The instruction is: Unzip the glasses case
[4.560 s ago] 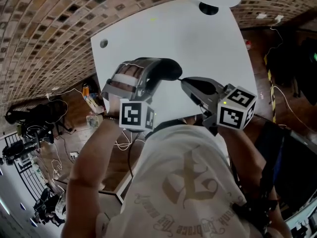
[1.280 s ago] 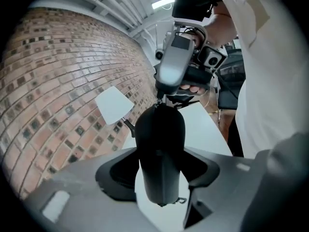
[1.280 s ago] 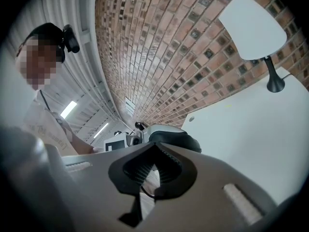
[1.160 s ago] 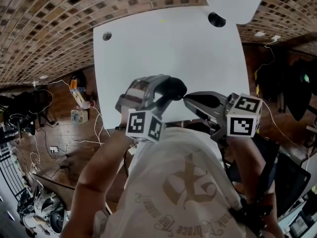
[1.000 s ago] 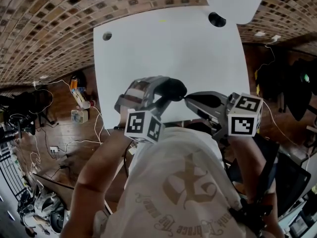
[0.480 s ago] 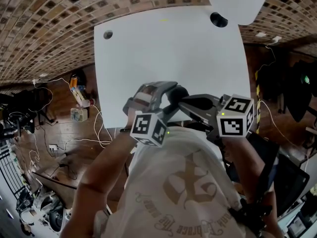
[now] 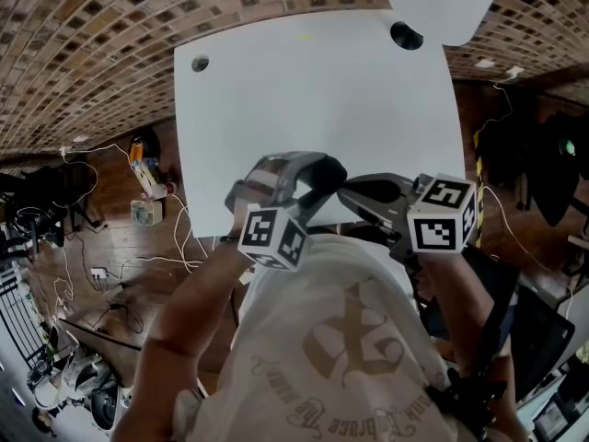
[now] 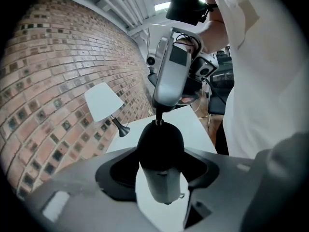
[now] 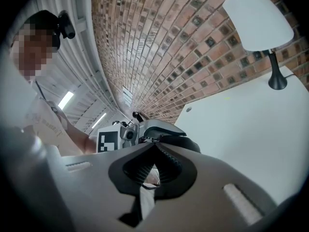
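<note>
The black glasses case (image 7: 324, 167) hangs in the air above the near edge of the white table (image 7: 276, 90). My left gripper (image 7: 308, 171) holds it. In the left gripper view the case (image 8: 161, 141) fills the gap between the jaws, which have just been closing on it. From the right, my right gripper (image 7: 342, 191) meets the case's end with its jaws shut. In the left gripper view its tip (image 8: 158, 111) pinches the thin zipper pull (image 8: 158, 122) at the top of the case. In the right gripper view the shut jaws (image 9: 154, 148) hide most of the case (image 9: 186, 143).
A white lamp (image 7: 437, 3) stands at the table's far right corner on a black base (image 7: 405, 36). A small round hole (image 7: 200, 63) is at the far left corner. A brick wall runs behind the table. Cables and gear lie on the floor at the left.
Half a second ago my right gripper leaned further left over the case; it has since drawn back a little to the right. The left gripper and the case have hardly shifted.
</note>
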